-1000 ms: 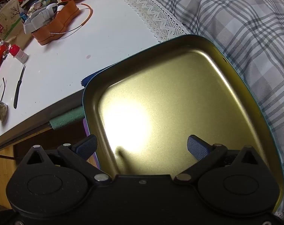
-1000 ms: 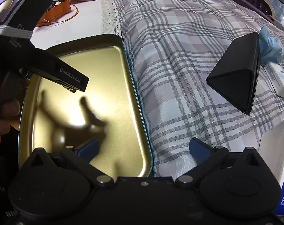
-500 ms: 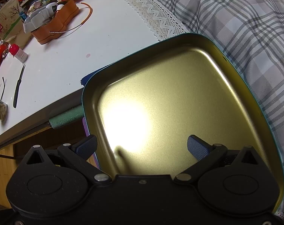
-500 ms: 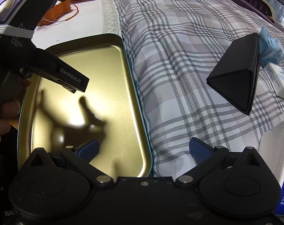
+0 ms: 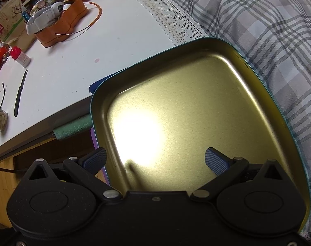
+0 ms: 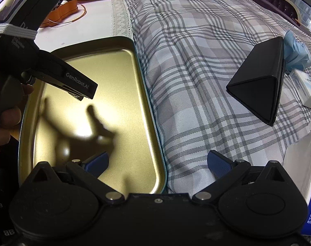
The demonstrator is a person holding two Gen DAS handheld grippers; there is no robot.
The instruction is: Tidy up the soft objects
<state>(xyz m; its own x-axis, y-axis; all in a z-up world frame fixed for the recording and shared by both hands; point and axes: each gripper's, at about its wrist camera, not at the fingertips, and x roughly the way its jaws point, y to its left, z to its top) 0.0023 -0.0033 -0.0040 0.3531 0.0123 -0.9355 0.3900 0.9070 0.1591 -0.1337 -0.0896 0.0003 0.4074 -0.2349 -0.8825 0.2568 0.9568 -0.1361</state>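
While both grippers hang over the shallow gold-coloured metal tray with a teal rim (image 5: 196, 106), neither has hold of anything. From the left wrist view, the left gripper (image 5: 155, 160) has its blue-padded fingers (image 5: 216, 161) spread wide, one over the tray floor and the other past the tray's edge at 9 o'clock. The tray rests partly on the white tabletop (image 5: 77, 61) and partly against the grey plaid quilted cloth (image 5: 268, 30), which stretches from 12 to 3 o'clock. A white lace trim (image 5: 165, 14) borders the cloth at 12 o'clock. At 10 o'clock on the table sits an orange leather case (image 5: 63, 26), with a black pen (image 5: 19, 96) near 9 o'clock.

From the right wrist view, the right gripper (image 6: 157, 163) is likewise wide open, straddling the tray's rim. A black triangular prism box (image 6: 262, 82) lies on the plaid at 2 o'clock, a crumpled light-blue soft cloth (image 6: 295, 49) touching its far side. A person's hand (image 6: 3, 119) holds the left gripper's handle at 9 o'clock.
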